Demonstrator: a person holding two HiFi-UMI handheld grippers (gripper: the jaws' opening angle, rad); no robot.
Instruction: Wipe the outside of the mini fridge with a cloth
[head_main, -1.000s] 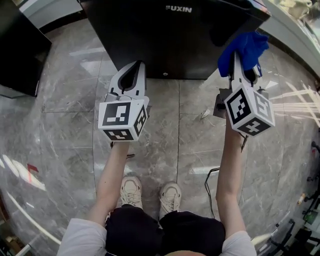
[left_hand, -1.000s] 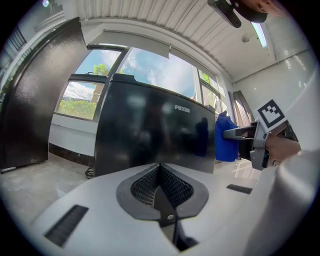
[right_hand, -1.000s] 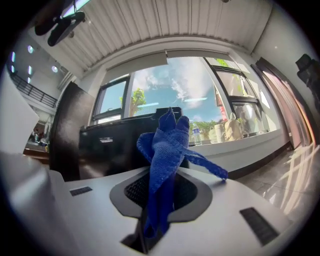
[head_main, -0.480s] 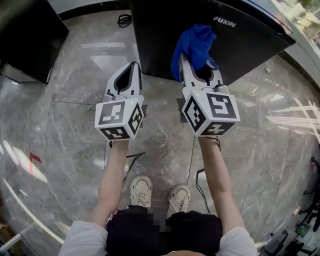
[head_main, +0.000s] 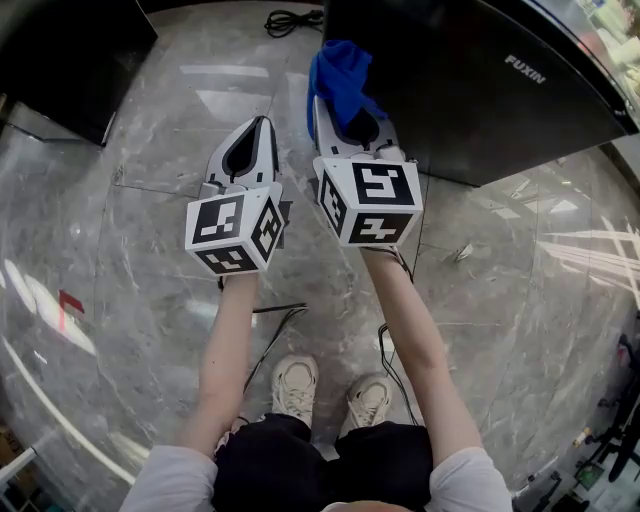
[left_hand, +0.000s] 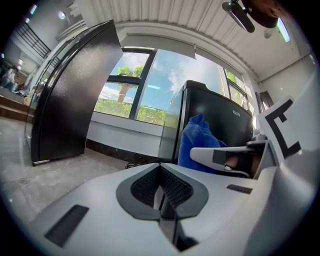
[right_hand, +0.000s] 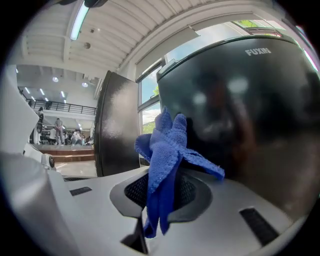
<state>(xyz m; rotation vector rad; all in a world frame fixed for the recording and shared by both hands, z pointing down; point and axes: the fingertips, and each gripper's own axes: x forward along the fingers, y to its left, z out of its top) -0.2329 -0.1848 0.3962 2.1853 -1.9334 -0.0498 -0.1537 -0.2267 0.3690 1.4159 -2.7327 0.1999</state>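
The black mini fridge (head_main: 480, 90) marked FUXIN stands on the floor at the upper right of the head view; in the right gripper view the mini fridge (right_hand: 240, 115) fills the right half. My right gripper (head_main: 335, 95) is shut on a blue cloth (head_main: 338, 75), held at the fridge's left front corner. The blue cloth (right_hand: 165, 160) bunches up out of the closed jaws. My left gripper (head_main: 255, 125) hangs just left of it, shut with nothing in it, over bare floor. From the left gripper view the blue cloth (left_hand: 197, 142) and fridge (left_hand: 215, 120) lie ahead to the right.
A second, larger black cabinet (head_main: 70, 50) stands at the upper left, seen also as the black cabinet (left_hand: 70, 95). A black cable (head_main: 295, 18) lies on the grey marble floor (head_main: 130, 270) behind the fridge corner, and another cable (head_main: 395, 360) runs by the person's shoes (head_main: 295, 385).
The view has swung so the fridge sits further right. My right gripper with the cloth has moved left, closer to the left gripper, and now sits at the fridge's left corner.
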